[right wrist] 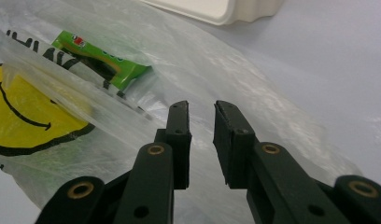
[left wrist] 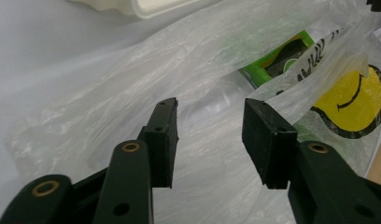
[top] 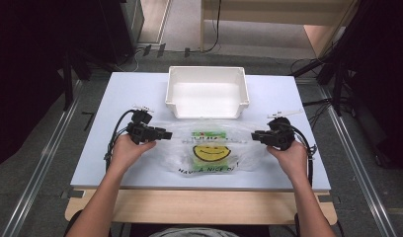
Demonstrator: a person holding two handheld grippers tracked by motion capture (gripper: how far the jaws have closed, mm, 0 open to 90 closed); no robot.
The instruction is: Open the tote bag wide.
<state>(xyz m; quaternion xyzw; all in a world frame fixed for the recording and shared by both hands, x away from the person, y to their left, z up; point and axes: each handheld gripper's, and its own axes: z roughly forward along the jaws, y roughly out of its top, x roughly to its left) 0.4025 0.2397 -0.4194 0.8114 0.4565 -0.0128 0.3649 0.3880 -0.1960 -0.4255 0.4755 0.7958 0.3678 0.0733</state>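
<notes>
A clear plastic bag (top: 182,150) printed with a yellow smiley face (top: 211,152) lies flat on the white table (top: 135,94), with a green packet (top: 209,134) inside it. My left gripper (top: 166,133) is at the bag's left end, and in the left gripper view its jaws (left wrist: 209,112) stand open just above the crinkled film (left wrist: 132,93) with nothing pinched. At the bag's right end is my right gripper (top: 254,135). Its jaws (right wrist: 201,112) are open by a narrow gap over the film (right wrist: 254,93). The green packet (right wrist: 102,58) lies beyond them.
An empty white plastic bin (top: 207,69) stands just behind the bag at the table's middle back. The table's wooden front edge (top: 199,202) runs below the bag. Dark stands and cables flank the table on the floor.
</notes>
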